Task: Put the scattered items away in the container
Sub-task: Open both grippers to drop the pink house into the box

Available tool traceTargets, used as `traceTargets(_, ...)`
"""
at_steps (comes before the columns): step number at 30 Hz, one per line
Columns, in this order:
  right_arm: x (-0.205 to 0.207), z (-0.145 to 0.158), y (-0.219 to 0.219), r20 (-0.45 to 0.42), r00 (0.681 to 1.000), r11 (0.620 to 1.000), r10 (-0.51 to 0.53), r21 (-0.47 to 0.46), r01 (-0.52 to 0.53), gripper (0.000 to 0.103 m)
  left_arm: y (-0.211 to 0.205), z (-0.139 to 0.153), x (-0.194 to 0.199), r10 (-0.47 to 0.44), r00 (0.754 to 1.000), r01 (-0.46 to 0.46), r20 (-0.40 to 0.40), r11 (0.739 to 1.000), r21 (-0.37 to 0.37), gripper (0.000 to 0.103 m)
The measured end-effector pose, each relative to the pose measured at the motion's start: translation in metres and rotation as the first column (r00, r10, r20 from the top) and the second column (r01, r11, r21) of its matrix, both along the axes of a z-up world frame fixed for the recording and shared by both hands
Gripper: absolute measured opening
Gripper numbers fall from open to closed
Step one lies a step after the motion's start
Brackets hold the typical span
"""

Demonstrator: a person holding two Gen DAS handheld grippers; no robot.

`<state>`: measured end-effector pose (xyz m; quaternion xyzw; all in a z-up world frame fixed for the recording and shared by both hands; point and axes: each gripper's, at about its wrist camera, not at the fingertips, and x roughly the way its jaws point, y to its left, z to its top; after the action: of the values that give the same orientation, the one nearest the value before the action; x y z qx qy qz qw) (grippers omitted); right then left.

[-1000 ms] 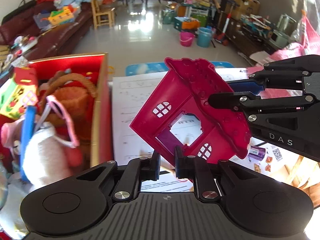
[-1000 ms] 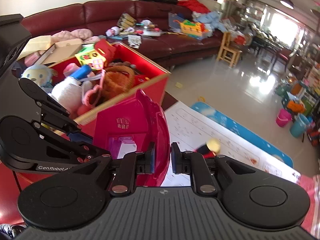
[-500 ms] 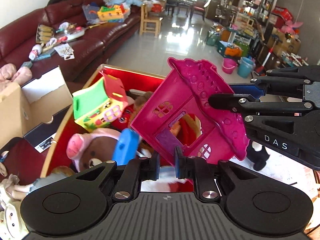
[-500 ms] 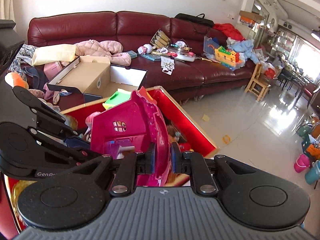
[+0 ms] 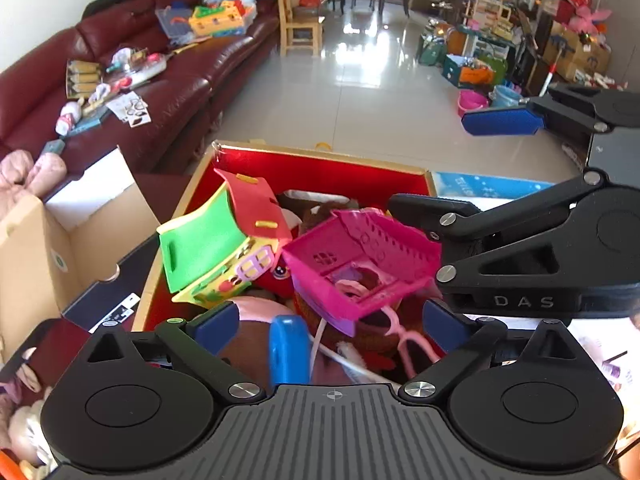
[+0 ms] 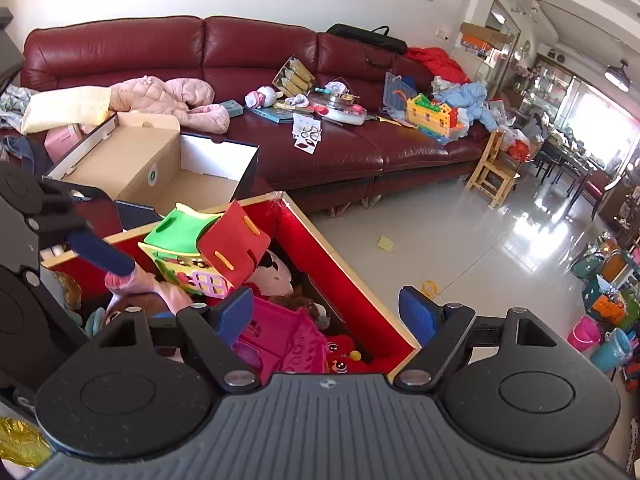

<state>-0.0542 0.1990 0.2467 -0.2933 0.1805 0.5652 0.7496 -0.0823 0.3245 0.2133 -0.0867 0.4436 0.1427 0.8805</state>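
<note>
The pink toy house (image 5: 360, 260) lies tilted on the toys inside the red box (image 5: 320, 168), right of a green and red foam house (image 5: 224, 240). My left gripper (image 5: 332, 326) is open and empty just above the pile. My right gripper (image 6: 328, 314) is open and empty over the box (image 6: 344, 276); the pink house (image 6: 280, 344) shows below its left finger. In the left wrist view the right gripper (image 5: 460, 216) is spread wide at the right of the house. The foam house (image 6: 204, 252) also shows in the right wrist view.
An open cardboard box (image 6: 160, 172) stands beside the red box on the left. A cluttered maroon sofa (image 6: 280, 80) runs behind. Plush toys and a blue piece (image 5: 289, 348) fill the red box. Tiled floor (image 5: 360, 92) and toy bins lie beyond.
Both grippers carried the pink house left over the red box, then opened. The house dropped out of them and now lies on the toy pile.
</note>
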Motion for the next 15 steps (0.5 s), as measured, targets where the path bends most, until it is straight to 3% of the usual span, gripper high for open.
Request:
traceTargets(3, 0.001, -0.005, 0.0, 0.017, 1.0, 1.0, -0.002, -0.019, 0.002, 0.089, 0.001, -0.006, -0.002, -0.011, 1.0, 0.01, -0.029, 1.0, -0.017, 0.103)
traceTargets(11, 0.006, -0.016, -0.012, -0.053, 0.998, 0.996, 0.023, -0.086, -0.027, 0.095, -0.004, -0.021, -0.013, -0.003, 0.996, 0.008, -0.092, 0.998, 0.057, 0.103)
traceTargets(15, 0.002, -0.016, -0.017, -0.081, 0.995, 0.992, 0.057, -0.107, -0.065, 0.097, -0.013, -0.02, -0.017, 0.008, 0.993, 0.01, -0.114, 0.988, 0.155, 0.103)
